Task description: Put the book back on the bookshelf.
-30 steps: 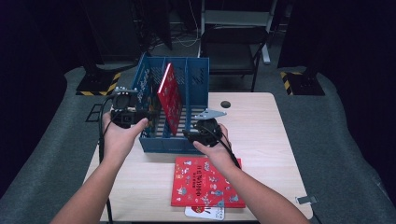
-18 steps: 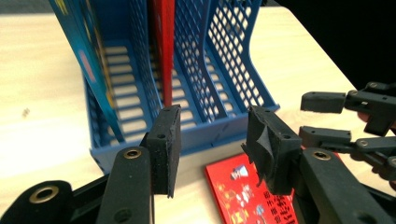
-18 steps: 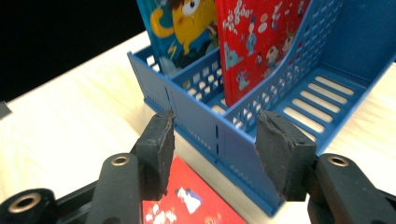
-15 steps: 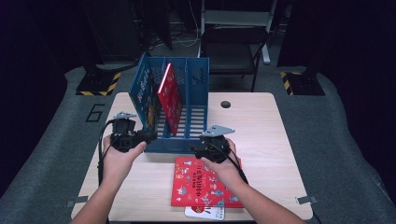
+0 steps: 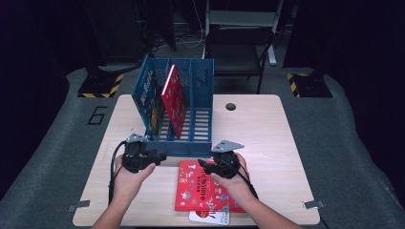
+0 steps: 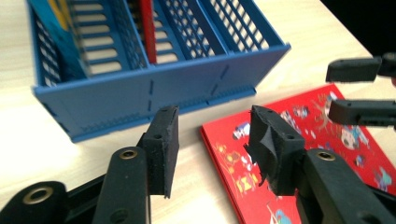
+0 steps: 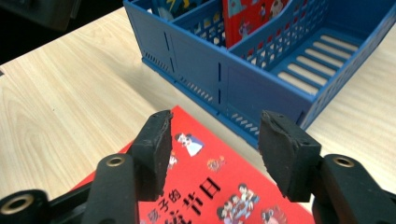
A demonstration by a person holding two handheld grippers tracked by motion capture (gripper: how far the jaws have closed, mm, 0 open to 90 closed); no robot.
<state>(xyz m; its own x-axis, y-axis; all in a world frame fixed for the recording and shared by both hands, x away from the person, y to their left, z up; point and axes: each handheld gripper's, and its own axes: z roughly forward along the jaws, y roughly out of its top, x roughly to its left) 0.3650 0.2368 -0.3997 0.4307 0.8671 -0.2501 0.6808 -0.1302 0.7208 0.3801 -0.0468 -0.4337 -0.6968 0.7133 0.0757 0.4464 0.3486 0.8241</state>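
A blue three-slot file rack [image 5: 198,138] stands at the table's middle. A red book [image 5: 174,98] leans in its middle slot and a blue book [image 5: 147,102] in its left slot. Another red book [image 5: 205,193] lies flat in front of the rack, on top of a white one [image 5: 210,218]. My left gripper [image 5: 161,156] hovers low by the rack's front left corner, open; its jaws have just been opening, with nothing between them [image 6: 212,135]. My right gripper [image 5: 201,165] is open over the flat red book's [image 7: 201,186] far edge and has also just been opening, empty [image 7: 212,135].
A round black hole [image 5: 231,106] is set in the table [image 5: 267,143] behind the rack's right side. A dark chair [image 5: 239,45] stands beyond the far edge. Bare wood shows on both sides of the rack [image 6: 154,93] and to the right of the flat book.
Both hands have drawn back from the rack toward the near edge and sunk lower. The right gripper has come over the flat red book. Both pairs of jaws stand a little wider.
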